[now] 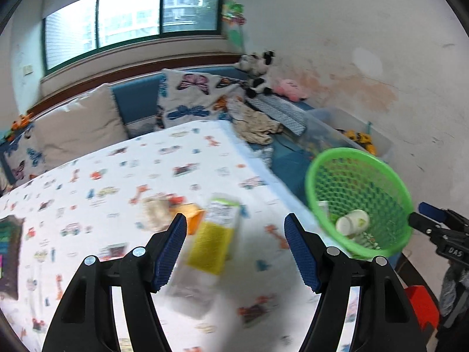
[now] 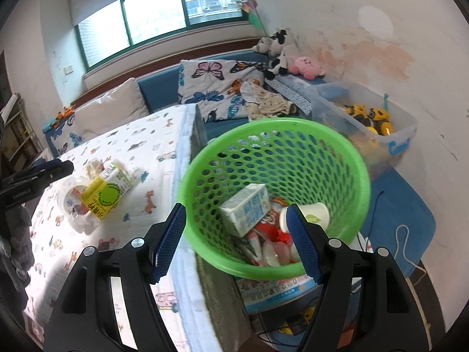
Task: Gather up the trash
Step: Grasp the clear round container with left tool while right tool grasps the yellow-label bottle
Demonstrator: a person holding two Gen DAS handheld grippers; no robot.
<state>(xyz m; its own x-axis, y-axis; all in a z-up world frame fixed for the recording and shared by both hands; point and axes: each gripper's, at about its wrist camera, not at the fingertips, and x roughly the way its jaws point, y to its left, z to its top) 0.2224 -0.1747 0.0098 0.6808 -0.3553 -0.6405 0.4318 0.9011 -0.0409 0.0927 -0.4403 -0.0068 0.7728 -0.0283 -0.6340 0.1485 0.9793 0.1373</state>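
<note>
My left gripper (image 1: 236,218) stands open above the table, nothing between its pads. Just ahead of it lies a blurred yellow-green carton (image 1: 214,234) on a clear plastic container (image 1: 190,290), with an orange piece (image 1: 195,215) and crumpled paper (image 1: 155,211) beside them. In the right wrist view the carton (image 2: 105,196) lies near the left gripper's tip (image 2: 58,167). My right gripper (image 2: 236,209) is shut on the near rim of a tilted green mesh basket (image 2: 263,123), off the table's right edge. Inside are a small white-blue carton (image 2: 246,208), a paper cup (image 2: 313,214) and red wrappers (image 2: 263,226).
The table wears a white cloth with small prints (image 1: 117,176); a dark book (image 1: 8,249) lies at its left edge. Behind is a blue sofa with cushions (image 2: 217,85) and soft toys. A clear bin of yellow toys (image 2: 366,111) and a blue mat (image 2: 404,220) are right.
</note>
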